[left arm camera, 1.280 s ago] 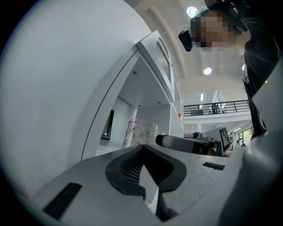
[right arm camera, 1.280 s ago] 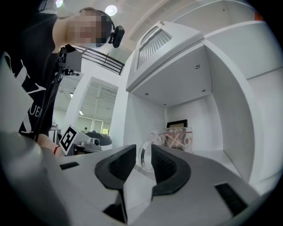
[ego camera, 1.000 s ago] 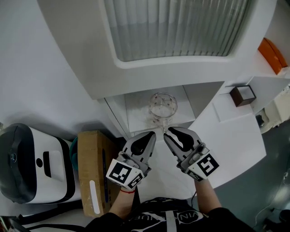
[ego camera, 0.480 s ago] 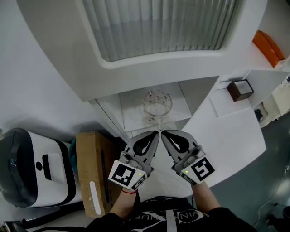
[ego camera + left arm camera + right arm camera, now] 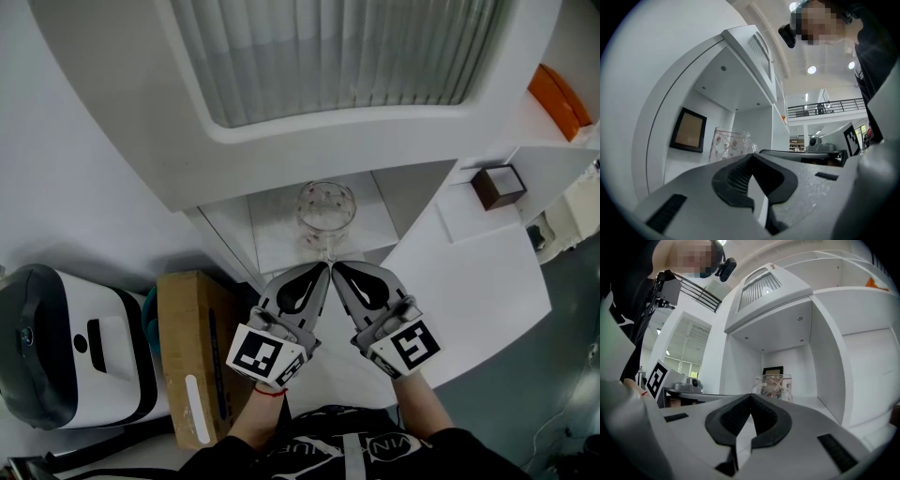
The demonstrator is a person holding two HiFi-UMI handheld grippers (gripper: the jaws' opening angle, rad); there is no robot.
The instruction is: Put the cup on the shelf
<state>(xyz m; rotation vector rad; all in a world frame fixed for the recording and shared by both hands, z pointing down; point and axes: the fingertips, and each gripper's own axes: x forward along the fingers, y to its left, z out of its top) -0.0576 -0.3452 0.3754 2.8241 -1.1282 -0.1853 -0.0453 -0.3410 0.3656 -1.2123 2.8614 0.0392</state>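
Observation:
A clear glass cup (image 5: 325, 208) with a red pattern stands upright on the white shelf (image 5: 277, 234) inside an alcove. It also shows in the left gripper view, cup (image 5: 729, 144), and in the right gripper view, cup (image 5: 776, 386). My left gripper (image 5: 322, 268) and right gripper (image 5: 337, 266) sit side by side just in front of the shelf edge, short of the cup. Both are shut with nothing between the jaws, as the left gripper (image 5: 752, 157) and right gripper (image 5: 750, 397) show in their own views.
A dark picture frame (image 5: 688, 130) leans at the back of the alcove behind the cup. A cardboard box (image 5: 192, 352) and a black-and-white appliance (image 5: 66, 347) lie at the lower left. A small brown box (image 5: 499, 186) sits on the white ledge at the right.
The two grippers have drawn closer together, so their tips now almost touch in front of the shelf. The cup has stayed on the shelf.

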